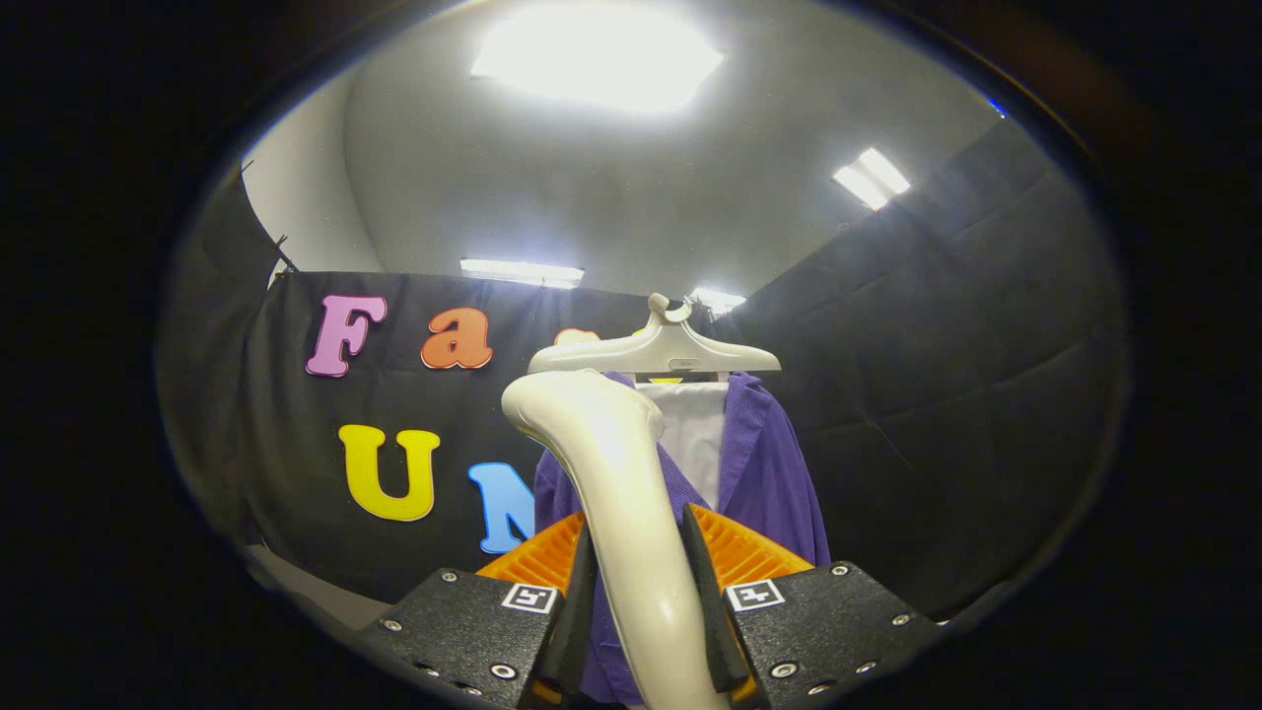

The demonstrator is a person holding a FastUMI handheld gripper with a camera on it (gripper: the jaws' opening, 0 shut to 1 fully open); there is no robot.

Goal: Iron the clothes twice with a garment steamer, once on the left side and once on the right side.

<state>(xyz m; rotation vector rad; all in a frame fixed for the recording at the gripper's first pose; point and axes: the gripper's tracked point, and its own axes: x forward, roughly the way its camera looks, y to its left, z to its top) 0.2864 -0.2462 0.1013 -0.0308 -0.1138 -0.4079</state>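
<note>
A cream garment steamer (616,473) rises from between my fingers, its handle clamped by both pads and its head curving up toward the left. My gripper (636,572) is shut on that handle. Beyond the steamer hangs a purple shirt (764,473) with a white inner panel (695,434), draped on a pale hanger (656,350). The steamer's head sits in front of the shirt's left shoulder, hiding part of it. I cannot tell whether the head touches the cloth.
Black cloth booth walls (937,394) stand behind and to the right of the shirt. A grey ceiling with bright light panels (596,54) spreads overhead. A pale ledge (315,592) shows low on the left.
</note>
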